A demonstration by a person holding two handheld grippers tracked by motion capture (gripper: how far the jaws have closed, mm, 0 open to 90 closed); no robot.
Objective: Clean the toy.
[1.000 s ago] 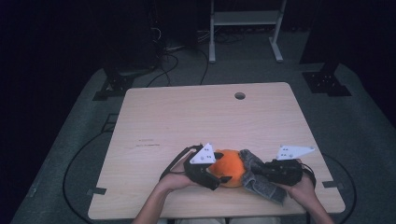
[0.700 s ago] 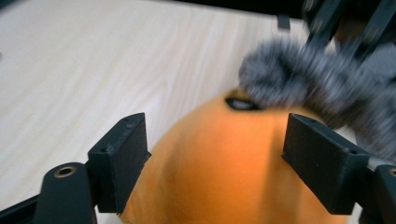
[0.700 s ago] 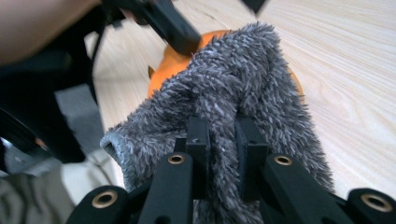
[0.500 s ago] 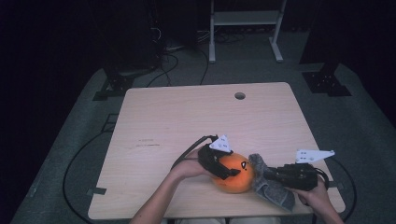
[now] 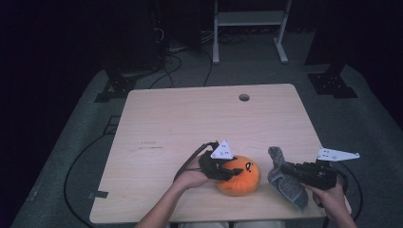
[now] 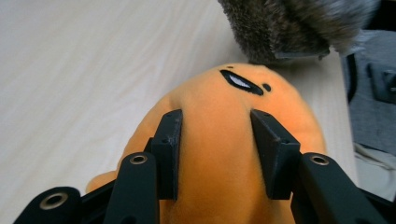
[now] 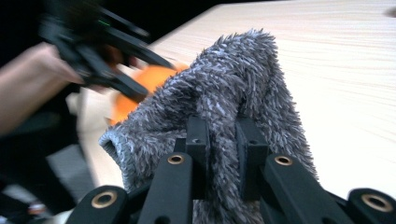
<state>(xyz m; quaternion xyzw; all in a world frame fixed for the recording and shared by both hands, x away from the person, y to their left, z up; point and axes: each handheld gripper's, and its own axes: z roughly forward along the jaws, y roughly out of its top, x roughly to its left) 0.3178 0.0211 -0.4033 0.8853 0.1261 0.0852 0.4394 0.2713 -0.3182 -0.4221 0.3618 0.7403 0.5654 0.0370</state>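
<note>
An orange plush toy (image 5: pixel 239 176) with a little black face sits on the wooden surface (image 5: pixel 190 118), close to the near edge and a bit toward the right side. It looks soft and squishy, and probably very light. It would squash in when squeezed and would not break. A good place to hold it is across its round, fat middle, where there is plenty to pinch.

The left gripper (image 5: pixel 222 167) is on top of the toy. In the left gripper view its two black jaws are spread partway, one on each side of the toy's orange back (image 6: pixel 224 154), and they touch the fabric. They seem to be pressing into it, so I think they are holding it.

Just beside the toy, nearer the right edge, is a fuzzy grey sock (image 5: pixel 284 179). It is floppy and fluffy, and it will bend and droop when lifted. The right gripper (image 5: pixel 291 170) has it. In the right gripper view the jaws are close together and pinch a fold of the grey fuzz (image 7: pixel 224 121) between them. The open end of the sock hangs to one side.

The toy and the sock are near each other but not touching.
</note>
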